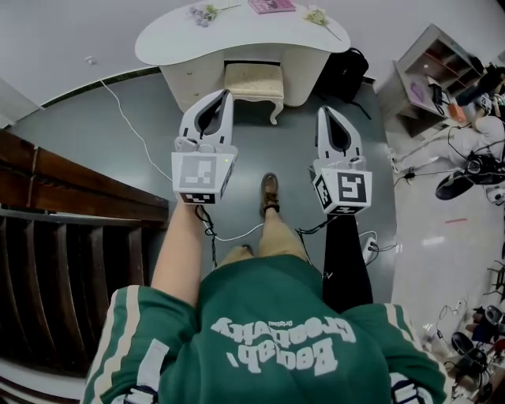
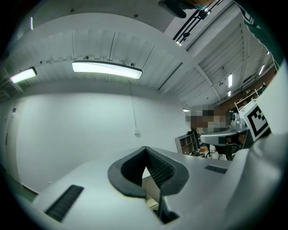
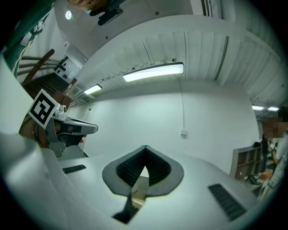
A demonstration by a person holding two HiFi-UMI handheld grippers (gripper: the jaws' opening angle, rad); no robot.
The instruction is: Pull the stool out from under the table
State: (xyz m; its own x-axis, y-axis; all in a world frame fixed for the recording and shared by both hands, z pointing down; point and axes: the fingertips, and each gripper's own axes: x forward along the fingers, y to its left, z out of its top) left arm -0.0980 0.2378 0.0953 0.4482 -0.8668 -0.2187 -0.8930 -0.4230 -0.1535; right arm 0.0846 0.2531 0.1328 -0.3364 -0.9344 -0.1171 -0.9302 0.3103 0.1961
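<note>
Left gripper (image 1: 226, 95) and right gripper (image 1: 324, 111) are closed, empty.

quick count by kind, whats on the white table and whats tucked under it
flower bunches: 2
pink book: 1
stool: 1
total: 4

It looked like a lab or studio, not a home — a bare grey floor (image 1: 95, 134) crossed by loose cables (image 1: 120, 109), strip lights (image 2: 107, 68) on a ribbed white ceiling (image 2: 112, 45), an open shelf unit (image 1: 432, 63) and gear (image 1: 473, 170) crowding one side — with a lone white vanity table (image 1: 181, 35) against the wall.
</note>
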